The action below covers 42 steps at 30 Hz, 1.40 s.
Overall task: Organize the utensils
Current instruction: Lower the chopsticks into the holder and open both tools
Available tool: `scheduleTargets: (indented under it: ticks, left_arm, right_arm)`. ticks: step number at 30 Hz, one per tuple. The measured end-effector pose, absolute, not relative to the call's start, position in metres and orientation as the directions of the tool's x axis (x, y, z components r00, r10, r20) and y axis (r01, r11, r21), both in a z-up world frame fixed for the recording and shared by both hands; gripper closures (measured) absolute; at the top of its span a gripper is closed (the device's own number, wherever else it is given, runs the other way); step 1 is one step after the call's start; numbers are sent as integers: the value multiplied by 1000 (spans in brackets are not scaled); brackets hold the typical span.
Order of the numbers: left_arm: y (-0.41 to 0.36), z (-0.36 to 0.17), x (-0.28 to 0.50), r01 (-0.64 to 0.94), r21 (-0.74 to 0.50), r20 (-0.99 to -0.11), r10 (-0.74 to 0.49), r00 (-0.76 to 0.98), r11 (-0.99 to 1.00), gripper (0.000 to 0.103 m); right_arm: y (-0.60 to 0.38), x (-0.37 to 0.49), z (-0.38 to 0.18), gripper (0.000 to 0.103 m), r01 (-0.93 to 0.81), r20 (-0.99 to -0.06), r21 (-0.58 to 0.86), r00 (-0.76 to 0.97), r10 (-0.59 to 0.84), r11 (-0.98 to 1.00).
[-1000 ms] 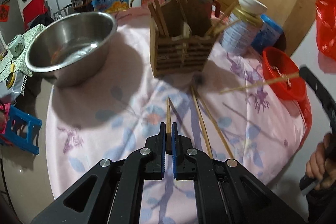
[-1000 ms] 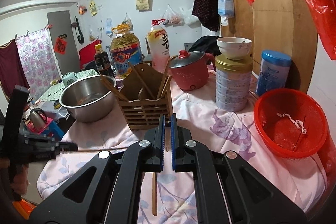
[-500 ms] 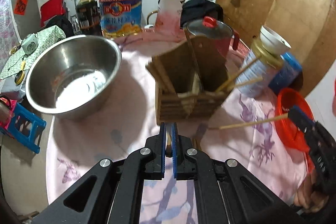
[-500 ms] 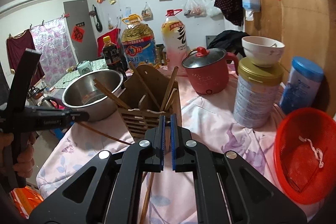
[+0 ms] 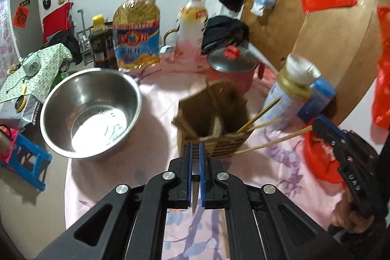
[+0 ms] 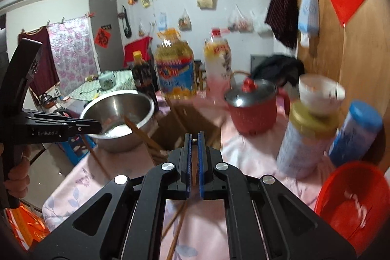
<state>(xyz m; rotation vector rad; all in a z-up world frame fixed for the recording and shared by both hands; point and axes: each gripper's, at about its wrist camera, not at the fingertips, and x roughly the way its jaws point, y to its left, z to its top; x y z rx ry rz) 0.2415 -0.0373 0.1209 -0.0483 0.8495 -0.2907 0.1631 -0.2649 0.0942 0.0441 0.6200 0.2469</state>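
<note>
**Chopsticks held over the wooden holder**

Chopsticks were clamped in both tools. In the left wrist view, the left gripper (image 5: 194,157) was seen nearly closed on a thin stick (image 5: 194,196), largely hidden between the pads. Only this view showed the right gripper (image 5: 316,124) pinching a chopstick (image 5: 273,141) that slanted towards the wooden holder (image 5: 214,128). Only the right wrist view showed the left tool's stick (image 6: 93,155) hanging down, and two chopsticks (image 6: 178,230) left on the pink cloth (image 6: 68,194). The holder was seen with several chopsticks leaning inside. A steel bowl (image 5: 91,111) was seen beside it, a red basket (image 6: 353,201) to the right. Oil bottles (image 5: 137,31) were ranged behind; motion blur obscured finer detail.
</note>
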Motion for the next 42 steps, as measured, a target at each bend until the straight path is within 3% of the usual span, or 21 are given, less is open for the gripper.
scheduleTargets:
  ticks: [5,13,28,29,30,32,36,42]
  left_arm:
    - [-39,166,244,282,-186,-680,-331,655,941,97]
    - [-62,212,274,312,-111,-581,-316,750,944,97]
    - [-62,152,348,219,-140,-590,-259,765,966,97]
    - [-61,144,349,211,-143,-599,-254,759,967,92]
    - [-60,140,349,202,-143,-610,-247,753,969,63]
    - [-54,133,343,164,-133,-617,-211,758,977,36]
    - [-44,137,327,158,-100,-601,-186,777,982,20]
    - [-20,133,306,95,-121,-613,-150,776,988,15]
  right_arm:
    - [-262,169,128,97,-230,-517,112,817,255,967]
    - [-264,188,149,97,-212,-487,116,839,242,970]
    - [-265,235,111,97,-185,-556,173,792,251,967]
    - [-262,241,101,97,-189,-586,171,769,254,967]
    - [-259,248,89,96,-191,-630,166,734,253,967]
    - [-260,250,79,92,-166,-658,166,715,235,972]
    - [-271,239,95,91,-163,-603,189,759,245,968]
    - [-282,225,102,82,-109,-588,195,783,205,975]
